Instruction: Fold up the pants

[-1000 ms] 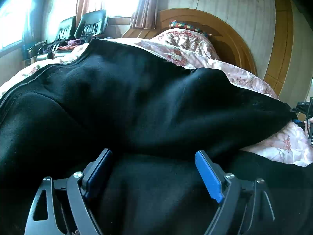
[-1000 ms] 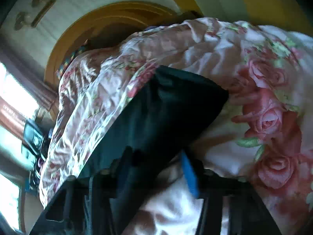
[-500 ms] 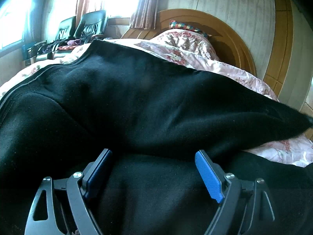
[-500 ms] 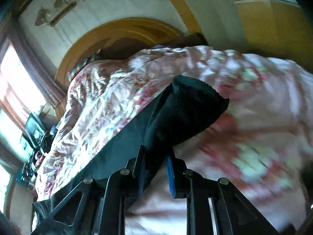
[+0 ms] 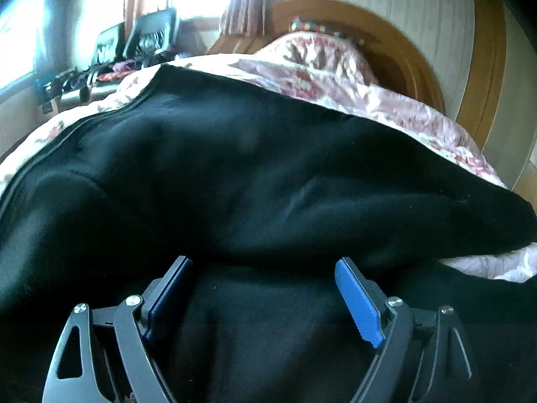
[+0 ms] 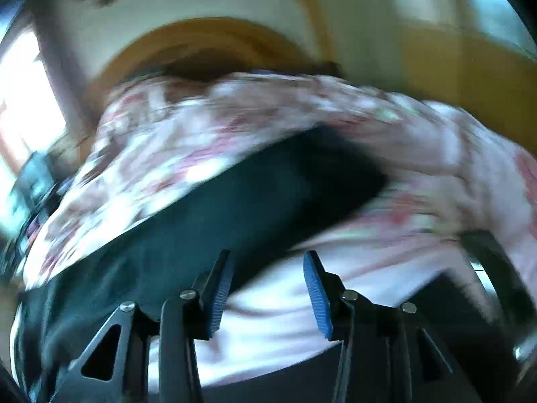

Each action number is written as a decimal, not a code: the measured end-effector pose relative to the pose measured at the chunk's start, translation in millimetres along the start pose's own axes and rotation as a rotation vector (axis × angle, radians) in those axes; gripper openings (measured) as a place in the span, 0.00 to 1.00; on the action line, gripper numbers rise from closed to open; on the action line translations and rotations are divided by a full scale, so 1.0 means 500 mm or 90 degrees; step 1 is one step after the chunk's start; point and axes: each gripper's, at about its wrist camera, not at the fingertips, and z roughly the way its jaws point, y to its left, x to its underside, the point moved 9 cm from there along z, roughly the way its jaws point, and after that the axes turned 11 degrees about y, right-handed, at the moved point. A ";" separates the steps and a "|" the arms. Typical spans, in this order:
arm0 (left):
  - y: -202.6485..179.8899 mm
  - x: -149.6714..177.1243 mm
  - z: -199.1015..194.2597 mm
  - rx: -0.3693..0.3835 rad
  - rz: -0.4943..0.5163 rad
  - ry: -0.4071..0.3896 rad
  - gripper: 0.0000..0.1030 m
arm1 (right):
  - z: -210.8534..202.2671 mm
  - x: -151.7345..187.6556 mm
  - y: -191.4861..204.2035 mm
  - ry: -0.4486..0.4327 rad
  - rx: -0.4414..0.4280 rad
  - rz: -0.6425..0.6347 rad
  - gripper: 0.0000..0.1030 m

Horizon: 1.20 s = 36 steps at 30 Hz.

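Note:
Black pants (image 5: 268, 168) lie spread over a floral quilt and fill most of the left wrist view, with one layer folded over another. My left gripper (image 5: 261, 265) hovers just above the cloth, open wide, its blue pads (image 5: 357, 302) touching nothing. In the blurred right wrist view, the end of a pant leg (image 6: 268, 194) rests on the quilt ahead. My right gripper (image 6: 267, 257) has its jaws opening; the cloth edge reaches the left fingertip (image 6: 220, 278), but the pads do not press on it.
The pink floral quilt (image 5: 386, 100) covers the bed up to a curved wooden headboard (image 5: 412, 57) with a colourful pillow (image 5: 315, 28). Dark chairs (image 5: 151, 40) stand by bright windows at the far left. A dark blurred shape (image 6: 493, 268) sits at the right.
My right gripper was shut on the leg end half a second ago; it has let go and swung away, leaving the leg on the quilt. The left gripper has barely moved.

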 end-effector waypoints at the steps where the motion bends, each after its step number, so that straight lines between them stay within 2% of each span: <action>1: -0.004 -0.007 -0.008 0.023 -0.005 0.004 0.83 | 0.008 0.009 0.054 0.005 -0.021 -0.047 0.44; 3: -0.016 -0.038 -0.043 0.102 -0.019 0.002 0.83 | 0.034 0.032 0.135 0.022 -0.056 -0.116 0.45; 4: -0.017 -0.058 -0.059 0.121 -0.018 -0.001 0.83 | 0.058 0.050 0.171 0.039 -0.063 -0.142 0.45; 6: -0.006 -0.102 -0.081 0.127 -0.012 -0.005 0.83 | 0.096 0.087 0.198 0.064 -0.051 -0.151 0.45; 10: 0.066 -0.209 -0.094 0.097 -0.051 -0.015 0.83 | 0.161 0.138 0.188 0.100 0.006 -0.134 0.46; 12: 0.115 -0.271 -0.089 0.082 -0.091 -0.022 0.83 | 0.172 0.157 0.183 0.099 0.019 -0.143 0.56; 14: 0.175 -0.335 -0.079 0.043 -0.135 -0.040 0.83 | 0.178 0.162 0.181 0.093 0.020 -0.150 0.58; 18: 0.249 -0.416 -0.046 -0.020 -0.181 -0.053 0.83 | 0.175 0.165 0.171 0.092 -0.002 -0.136 0.59; 21: 0.274 -0.458 -0.009 -0.049 -0.181 -0.047 0.83 | 0.178 0.163 0.171 0.083 -0.019 -0.128 0.60; 24: 0.284 -0.483 0.041 -0.050 -0.194 -0.026 0.83 | 0.182 0.163 0.174 0.078 -0.024 -0.126 0.60; 29: 0.298 -0.493 0.108 -0.061 -0.210 0.014 0.83 | 0.186 0.163 0.175 0.070 -0.020 -0.130 0.60; 31: 0.299 -0.487 0.126 -0.056 -0.215 0.028 0.67 | 0.188 0.163 0.176 0.069 -0.019 -0.130 0.60; 32: 0.298 -0.483 0.135 -0.052 -0.213 0.039 0.45 | 0.188 0.163 0.176 0.067 -0.018 -0.131 0.60; 33: 0.294 -0.476 0.146 -0.049 -0.207 0.056 0.31 | 0.187 0.162 0.175 0.066 -0.018 -0.131 0.60; 36: 0.284 -0.463 0.139 -0.068 -0.183 0.049 0.24 | 0.188 0.163 0.175 0.063 -0.017 -0.133 0.60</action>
